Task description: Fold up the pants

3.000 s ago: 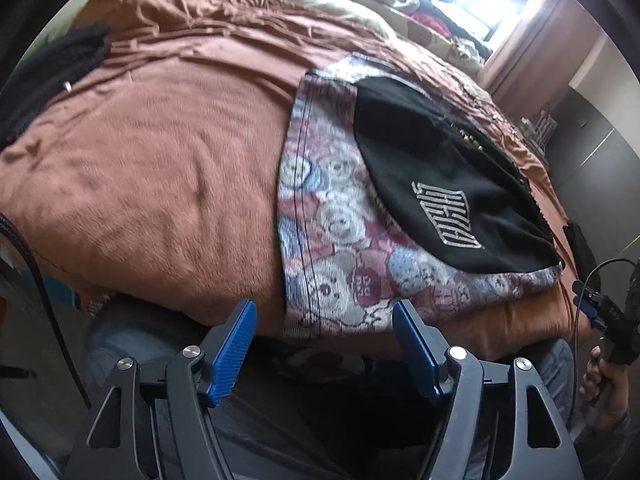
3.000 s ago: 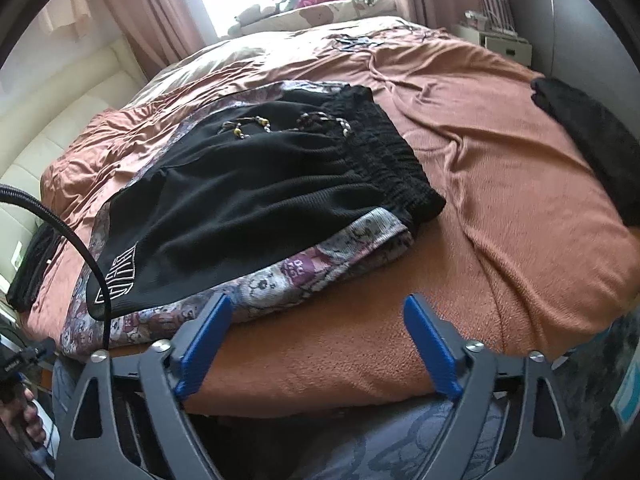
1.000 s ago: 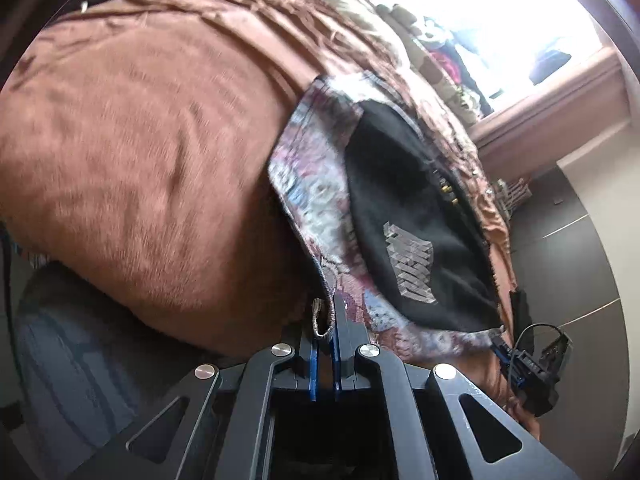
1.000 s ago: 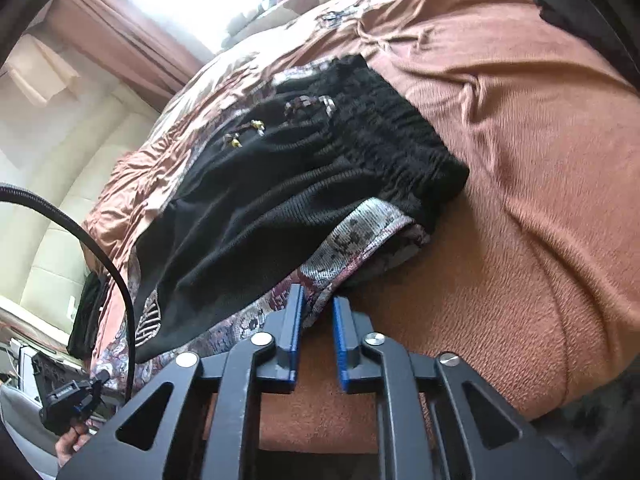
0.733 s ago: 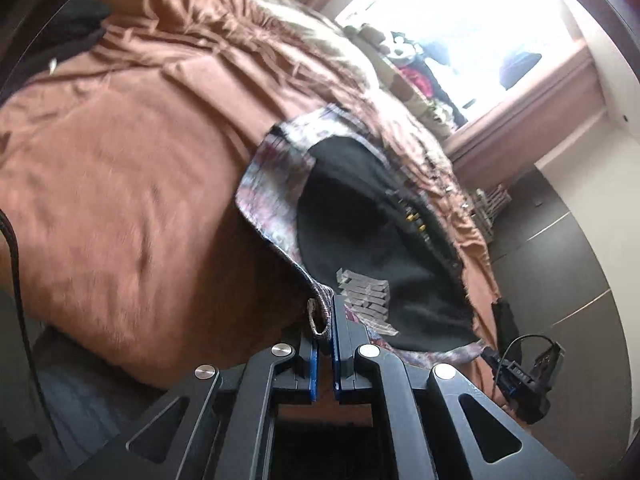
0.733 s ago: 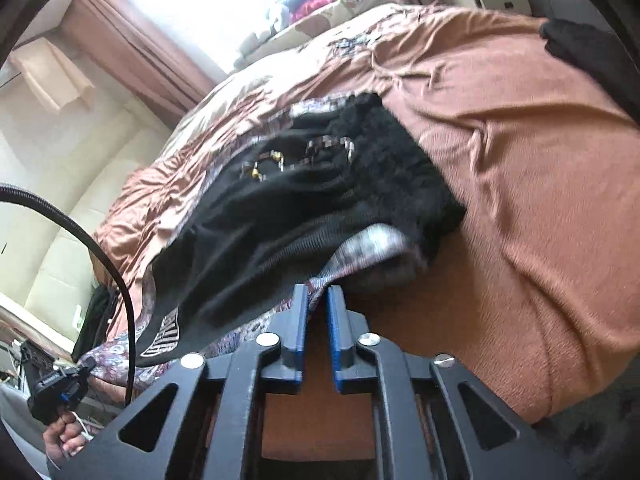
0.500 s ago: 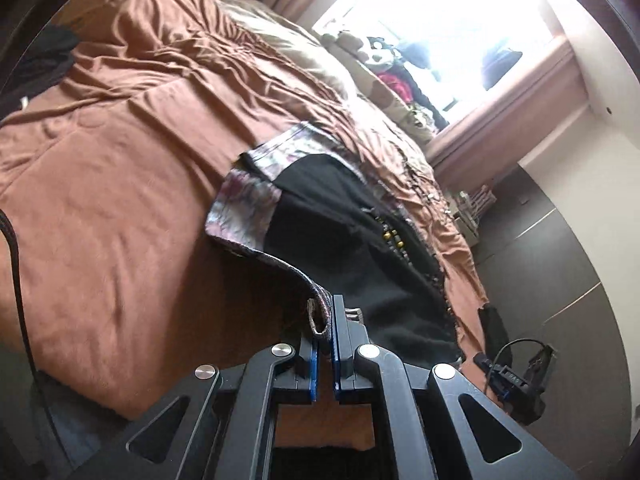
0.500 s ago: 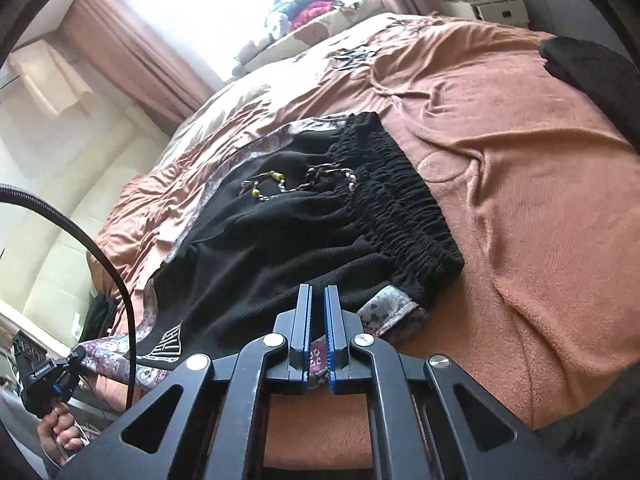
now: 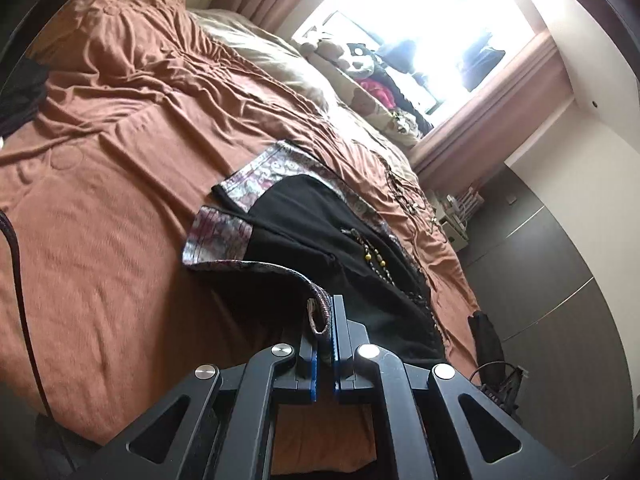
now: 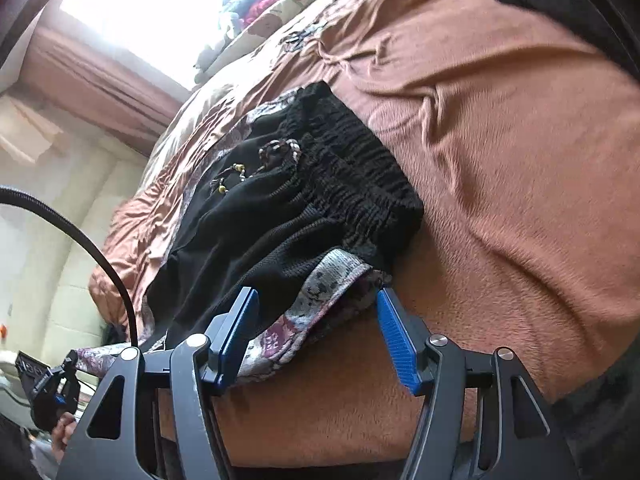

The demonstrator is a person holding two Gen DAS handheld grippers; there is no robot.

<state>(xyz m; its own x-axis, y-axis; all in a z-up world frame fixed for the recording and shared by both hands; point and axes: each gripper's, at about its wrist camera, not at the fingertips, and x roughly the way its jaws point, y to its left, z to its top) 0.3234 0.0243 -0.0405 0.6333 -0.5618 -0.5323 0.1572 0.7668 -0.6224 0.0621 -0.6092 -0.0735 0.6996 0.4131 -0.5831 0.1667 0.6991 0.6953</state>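
Pants [image 9: 320,240] on brown bed cover [image 9: 120,200], near front edge. Left gripper [image 9: 326,320] clamped on patterned hem corner, lifted. Right gripper [image 10: 316,320] opening, waist-end fabric loose btwn jaws, no grip. Best re-pinch waist corner w/ right before carrying fold over, keep edge taut

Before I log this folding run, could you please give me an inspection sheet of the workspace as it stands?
Surface: bed with a rumpled brown blanket.
Job's things: black pants with patterned panels, lying on the blanket; one patterned hem lifted.
Clutter: dark garment at the bed's far edge; beaded cord on the pants.
Grippers: left gripper shut on the hem; right gripper opening, its blue fingers either side of the patterned edge, not pressing it.
Cables: black cable arcing beside the bed.
Surroundings: bright window, curtains, soft toys on the sill.
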